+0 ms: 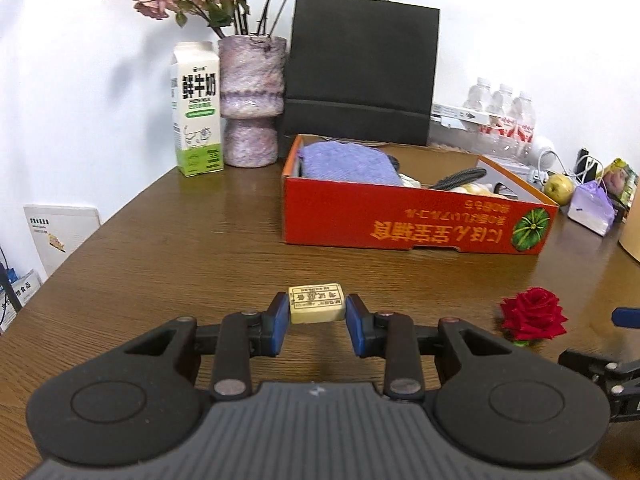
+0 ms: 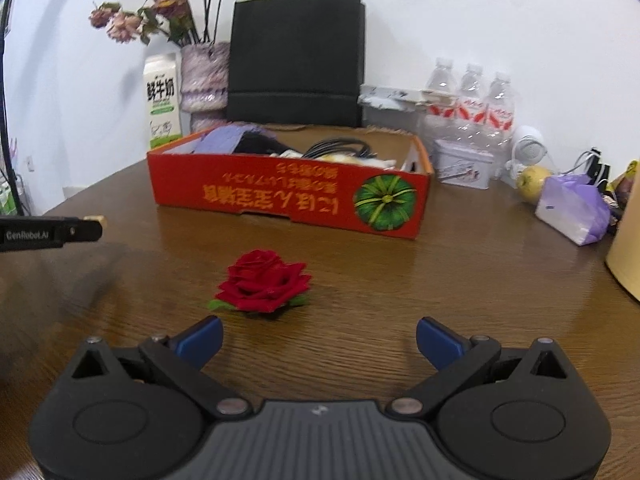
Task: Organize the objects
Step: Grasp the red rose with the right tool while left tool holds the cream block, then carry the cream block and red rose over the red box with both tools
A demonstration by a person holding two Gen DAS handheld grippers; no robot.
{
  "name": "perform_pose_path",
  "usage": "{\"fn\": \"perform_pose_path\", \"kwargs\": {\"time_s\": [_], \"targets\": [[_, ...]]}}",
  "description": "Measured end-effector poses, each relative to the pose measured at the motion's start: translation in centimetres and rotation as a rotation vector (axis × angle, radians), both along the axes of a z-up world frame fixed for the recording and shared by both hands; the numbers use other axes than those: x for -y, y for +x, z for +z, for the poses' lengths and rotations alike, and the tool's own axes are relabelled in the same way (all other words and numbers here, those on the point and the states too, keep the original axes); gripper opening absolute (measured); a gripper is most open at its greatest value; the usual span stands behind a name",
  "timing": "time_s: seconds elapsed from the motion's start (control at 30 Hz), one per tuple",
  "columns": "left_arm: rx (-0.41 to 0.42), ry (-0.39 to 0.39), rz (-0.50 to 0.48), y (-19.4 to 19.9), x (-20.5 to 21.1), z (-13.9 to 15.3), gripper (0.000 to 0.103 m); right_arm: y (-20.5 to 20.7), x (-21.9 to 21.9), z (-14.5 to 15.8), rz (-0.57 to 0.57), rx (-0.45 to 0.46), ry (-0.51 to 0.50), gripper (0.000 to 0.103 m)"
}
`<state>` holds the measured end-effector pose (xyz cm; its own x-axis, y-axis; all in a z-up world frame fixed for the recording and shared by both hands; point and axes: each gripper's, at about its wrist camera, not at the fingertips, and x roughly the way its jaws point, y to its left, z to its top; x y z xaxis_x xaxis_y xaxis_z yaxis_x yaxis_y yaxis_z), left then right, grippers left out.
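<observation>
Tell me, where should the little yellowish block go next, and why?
Probably forward, over the wall of the red box, then let go. The left gripper has its fingers shut on the eraser-like block, lifted off the table. The box lies just ahead, open on top, already holding a purple cloth and cables.

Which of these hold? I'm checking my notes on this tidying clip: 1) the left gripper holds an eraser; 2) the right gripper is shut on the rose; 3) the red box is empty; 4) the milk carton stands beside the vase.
1) True: the left gripper clamps the eraser.
2) False: the right gripper is open; the rose lies on the table.
3) False: the red box holds a purple cloth and cables.
4) True: the milk carton stands beside the vase.
</observation>
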<state>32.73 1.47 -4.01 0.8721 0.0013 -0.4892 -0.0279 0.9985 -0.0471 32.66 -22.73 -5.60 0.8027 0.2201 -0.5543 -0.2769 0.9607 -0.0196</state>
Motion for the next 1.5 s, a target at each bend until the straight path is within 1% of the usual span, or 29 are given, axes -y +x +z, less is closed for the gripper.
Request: {"fn": "perform_pose_path", "kwargs": {"time_s": [0.17,0.23,0.27,0.47,0.53,0.57,0.6,0.63,0.67,0.7,0.73,0.93,1.13,1.5], "targets": [[0.005,-0.009,0.011,-0.1,-1.0,0.1,0.031,1.2,-2.3,-0.5,0.009,-0.049,-0.018,0.1],[0.009,-0.011,0.012,-0.2,-1.3,0.2,0.031,1.8,-3.0,-0.7,0.006,-0.074,-0.021,0.096],[0.011,-0.013,0.014,-0.3,-1.4,0.2,0.031,2.2,-3.4,-0.8,0.005,-0.089,-0.018,0.096],[0.019,-0.028,0.019,-0.6,-2.0,0.4,0.031,3.7,-4.5,-1.0,-0.016,-0.101,0.01,0.094],[0.022,-0.027,0.015,-0.7,-1.9,0.5,0.031,4.0,-4.8,-0.9,-0.017,-0.095,0.017,0.085],[0.023,-0.027,0.013,-0.7,-1.8,0.5,0.031,4.1,-4.9,-0.9,-0.018,-0.091,0.018,0.083],[0.024,-0.027,0.011,-0.7,-1.8,0.5,0.031,4.2,-5.1,-0.8,-0.017,-0.087,0.019,0.074],[0.025,-0.028,0.01,-0.8,-1.8,0.5,0.031,4.3,-5.2,-0.8,-0.017,-0.08,0.023,0.062],[0.026,-0.028,0.01,-0.8,-1.7,0.5,0.031,4.2,-5.3,-0.7,-0.017,-0.072,0.024,0.057],[0.027,-0.028,0.011,-0.8,-1.7,0.5,0.031,4.2,-5.4,-0.6,-0.013,-0.068,0.026,0.046],[0.027,-0.028,0.011,-0.8,-1.8,0.5,0.031,4.2,-5.5,-0.6,-0.011,-0.063,0.026,0.041],[0.029,-0.03,0.012,-0.9,-1.8,0.5,0.031,3.1,-5.0,0.2,-0.033,0.027,0.046,0.038],[0.035,-0.03,0.01,-1.0,-1.7,0.5,0.031,1.9,-4.8,0.9,-0.032,0.11,0.051,0.038],[0.047,-0.041,0.03,-1.2,-1.4,0.6,0.031,0.4,-4.7,1.5,-0.019,0.181,0.05,0.038]]}}
